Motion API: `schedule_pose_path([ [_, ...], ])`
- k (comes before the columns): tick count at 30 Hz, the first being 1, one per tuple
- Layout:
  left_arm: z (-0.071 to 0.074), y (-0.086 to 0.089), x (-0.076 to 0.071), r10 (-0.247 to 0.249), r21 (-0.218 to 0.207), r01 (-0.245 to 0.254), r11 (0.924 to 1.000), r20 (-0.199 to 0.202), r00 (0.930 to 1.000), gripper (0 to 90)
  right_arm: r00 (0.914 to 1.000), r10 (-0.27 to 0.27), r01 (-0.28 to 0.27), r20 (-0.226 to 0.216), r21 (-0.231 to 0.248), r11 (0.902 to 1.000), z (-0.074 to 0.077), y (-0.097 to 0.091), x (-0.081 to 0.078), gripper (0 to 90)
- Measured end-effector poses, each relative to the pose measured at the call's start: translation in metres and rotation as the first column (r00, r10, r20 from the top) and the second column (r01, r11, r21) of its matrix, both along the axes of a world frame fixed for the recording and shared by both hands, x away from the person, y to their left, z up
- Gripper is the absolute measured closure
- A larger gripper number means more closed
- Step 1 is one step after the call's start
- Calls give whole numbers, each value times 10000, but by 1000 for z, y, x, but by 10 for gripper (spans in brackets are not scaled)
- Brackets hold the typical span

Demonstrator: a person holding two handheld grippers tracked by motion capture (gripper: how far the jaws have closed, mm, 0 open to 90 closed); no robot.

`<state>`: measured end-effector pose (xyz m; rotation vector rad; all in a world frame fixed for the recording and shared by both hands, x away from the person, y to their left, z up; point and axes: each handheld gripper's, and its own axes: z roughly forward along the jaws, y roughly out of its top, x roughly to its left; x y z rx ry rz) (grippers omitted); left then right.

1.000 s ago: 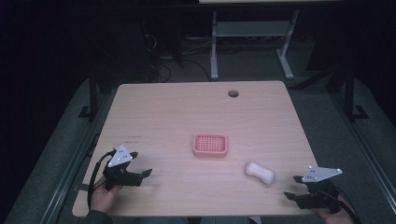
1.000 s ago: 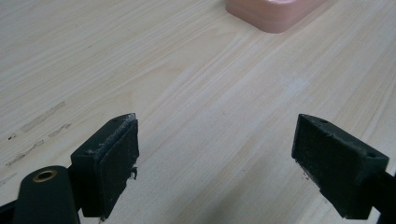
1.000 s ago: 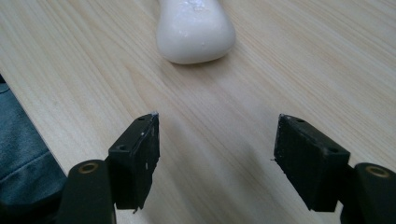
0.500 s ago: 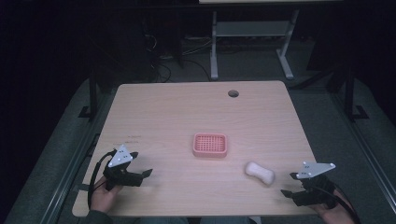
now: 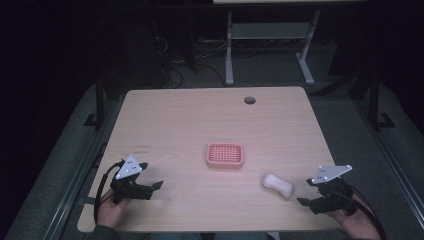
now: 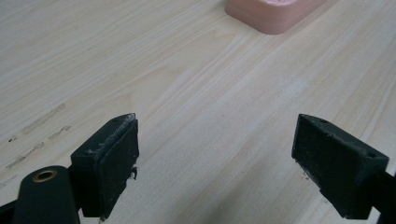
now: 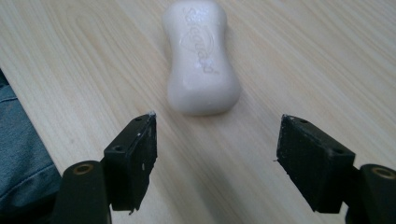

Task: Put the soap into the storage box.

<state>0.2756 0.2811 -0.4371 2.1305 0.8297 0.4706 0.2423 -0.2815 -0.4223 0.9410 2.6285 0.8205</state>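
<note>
Soap bar (image 5: 277,185) lies flat on worktop (image 5: 200,120), right of pink soap dish (image 5: 225,155), apart from it. Right claw (image 5: 320,198) just beside bar, jaws wide apart, empty, aimed along bar's long axis. Left claw (image 5: 145,186) wide open, empty, pointed toward dish. Likely risk: smooth rounded bar squirting from pads if gripped off-centre, or skidding across worktop when nudged.

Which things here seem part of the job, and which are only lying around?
Likely part of the job:
- soap bar, just ahead of the open right gripper
- pink soap dish, mid-table
- left gripper, open

Just around:
- table hole
- white stand behind the table
</note>
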Motion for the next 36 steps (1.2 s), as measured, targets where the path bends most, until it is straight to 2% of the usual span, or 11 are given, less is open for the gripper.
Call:
schedule_pose_path([
  [3, 0, 0, 0, -48, 13, 48, 10000, 25, 10000, 145, 9998, 197, -196, 13, -191, 9996, 4, 6, 6, 282],
  [9, 0, 0, 0, -19, -16, 19, 10000, 22, 10000, 145, 9993, 358, -361, -135, -290, 9989, 6, 15, 13, 283],
  [15, 1, 2, 1, -116, 132, 115, 9998, 66, 9999, 145, 9982, 573, -581, -185, -404, 9975, 8, 24, 20, 282],
  [36, 2, 3, 1, -8, -71, 9, 10000, 95, 10000, 145, 9935, 1000, -1047, -538, -939, 9901, 11, 51, 39, 282],
])
